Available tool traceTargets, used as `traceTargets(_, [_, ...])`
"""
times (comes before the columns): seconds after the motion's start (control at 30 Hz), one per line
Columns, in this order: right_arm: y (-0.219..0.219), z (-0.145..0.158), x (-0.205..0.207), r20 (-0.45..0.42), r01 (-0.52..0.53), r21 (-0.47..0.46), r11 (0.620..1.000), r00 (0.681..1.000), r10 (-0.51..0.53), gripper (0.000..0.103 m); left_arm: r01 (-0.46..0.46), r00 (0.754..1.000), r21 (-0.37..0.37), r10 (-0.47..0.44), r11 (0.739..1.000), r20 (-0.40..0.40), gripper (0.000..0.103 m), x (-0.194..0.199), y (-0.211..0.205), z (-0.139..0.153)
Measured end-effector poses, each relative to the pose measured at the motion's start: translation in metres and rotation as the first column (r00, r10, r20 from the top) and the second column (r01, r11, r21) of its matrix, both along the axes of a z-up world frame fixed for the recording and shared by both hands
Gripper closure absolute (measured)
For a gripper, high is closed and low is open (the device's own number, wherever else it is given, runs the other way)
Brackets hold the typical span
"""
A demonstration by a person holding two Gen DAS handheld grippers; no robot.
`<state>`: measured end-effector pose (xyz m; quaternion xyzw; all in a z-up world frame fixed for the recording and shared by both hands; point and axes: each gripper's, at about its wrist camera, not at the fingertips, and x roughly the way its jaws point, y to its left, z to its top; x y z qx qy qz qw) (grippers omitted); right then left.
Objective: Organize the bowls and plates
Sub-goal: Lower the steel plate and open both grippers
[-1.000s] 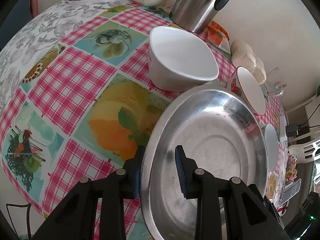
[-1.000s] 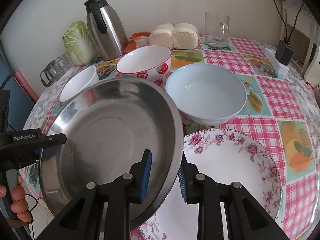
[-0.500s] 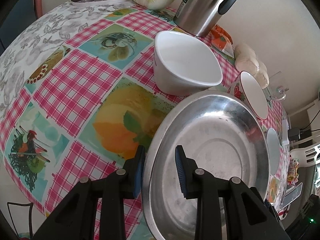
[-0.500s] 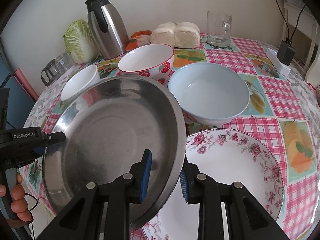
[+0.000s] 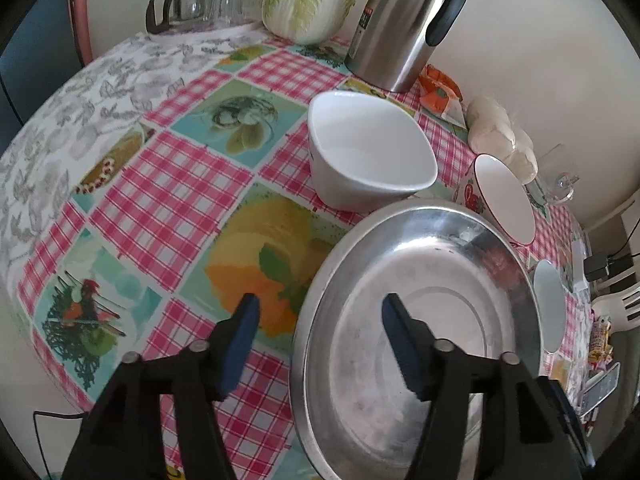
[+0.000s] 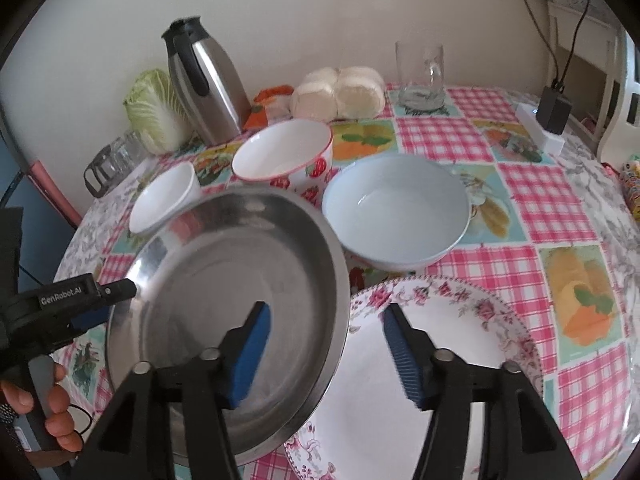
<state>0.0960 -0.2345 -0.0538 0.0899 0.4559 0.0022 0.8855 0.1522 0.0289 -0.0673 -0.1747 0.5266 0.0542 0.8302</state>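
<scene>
A steel plate (image 5: 432,320) lies on the table with its right edge resting over a floral plate (image 6: 452,344). It also shows in the right wrist view (image 6: 224,280). My left gripper (image 5: 320,340) is open, its jaws straddling the plate's left rim without gripping. My right gripper (image 6: 326,344) is open too, straddling the plate's right rim. A white squarish bowl (image 5: 368,152), a strawberry bowl (image 6: 288,156) and a pale blue bowl (image 6: 396,208) stand behind.
A steel thermos jug (image 6: 204,84), a cabbage (image 6: 156,108), glasses (image 5: 208,4), wrapped buns (image 6: 340,92) and a glass mug (image 6: 420,76) line the back by the wall. A charger (image 6: 552,108) sits at the far right table edge.
Both grippers have opened and let go of the steel plate's rim. The plate has come down flatter, resting on the table and the floral plate.
</scene>
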Motion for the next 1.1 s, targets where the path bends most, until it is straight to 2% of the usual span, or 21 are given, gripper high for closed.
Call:
traceTargets(0.17, [-0.005,0.004,-0.001,0.026,0.024,0.001,1.000,0.999,-0.024,0.007,0.015,1.000,0.078,-0.014,0.997,-0.013,0.031,-0.001,-0.007,0.001])
traceTargets(0.2, [-0.006,0.004,-0.001,0.028,0.028,0.004,1.000,0.999,-0.028,0.000,0.020,1.000,0.091,-0.019,0.996,-0.015,0.031,-0.002,-0.008,0.001])
traceTargets(0.23, [-0.007,0.004,-0.002,0.030,0.028,0.007,1.000,0.999,-0.028,0.000,0.023,1.000,0.101,-0.022,0.995,-0.015,0.030,-0.002,-0.010,0.001])
traceTargets(0.27, [-0.007,0.004,-0.001,0.029,0.028,0.009,1.000,0.999,-0.029,0.000,0.026,1.000,0.110,-0.025,0.994,-0.013,0.023,-0.002,-0.011,0.001])
traceTargets(0.3, [-0.008,0.004,-0.001,0.029,0.029,0.012,0.999,0.999,-0.030,0.000,0.029,1.000,0.117,-0.028,0.993,-0.010,0.012,-0.002,-0.012,0.002])
traceTargets(0.33, [-0.008,0.004,-0.001,0.031,0.031,0.015,0.999,0.999,-0.032,0.000,0.033,0.999,0.129,-0.034,0.991,0.004,0.008,-0.003,-0.014,0.003])
traceTargets(0.47, [-0.012,0.007,-0.003,0.048,0.047,0.014,0.999,0.998,-0.047,0.000,0.045,0.997,0.202,-0.056,0.978,0.053,0.001,-0.007,-0.021,0.010])
traceTargets(0.6, [-0.016,0.011,-0.006,0.068,0.063,0.024,0.998,0.996,-0.064,0.000,0.060,0.992,0.261,-0.087,0.963,0.095,0.000,-0.009,-0.029,0.017])
traceTargets(0.8, [-0.023,0.015,-0.008,0.080,0.080,0.044,0.996,0.993,-0.083,0.000,0.083,0.981,0.270,-0.126,0.959,0.146,0.000,-0.011,-0.039,0.026])
traceTargets(1.03, [-0.032,0.026,-0.016,0.134,0.073,0.065,0.995,0.988,-0.082,0.000,0.130,0.941,0.279,-0.207,0.951,0.267,0.000,-0.021,-0.060,0.048])
traceTargets(1.1, [-0.038,0.030,-0.019,0.139,0.083,0.056,0.995,0.986,-0.090,0.000,0.144,0.928,0.261,-0.222,0.954,0.300,0.000,-0.025,-0.065,0.055])
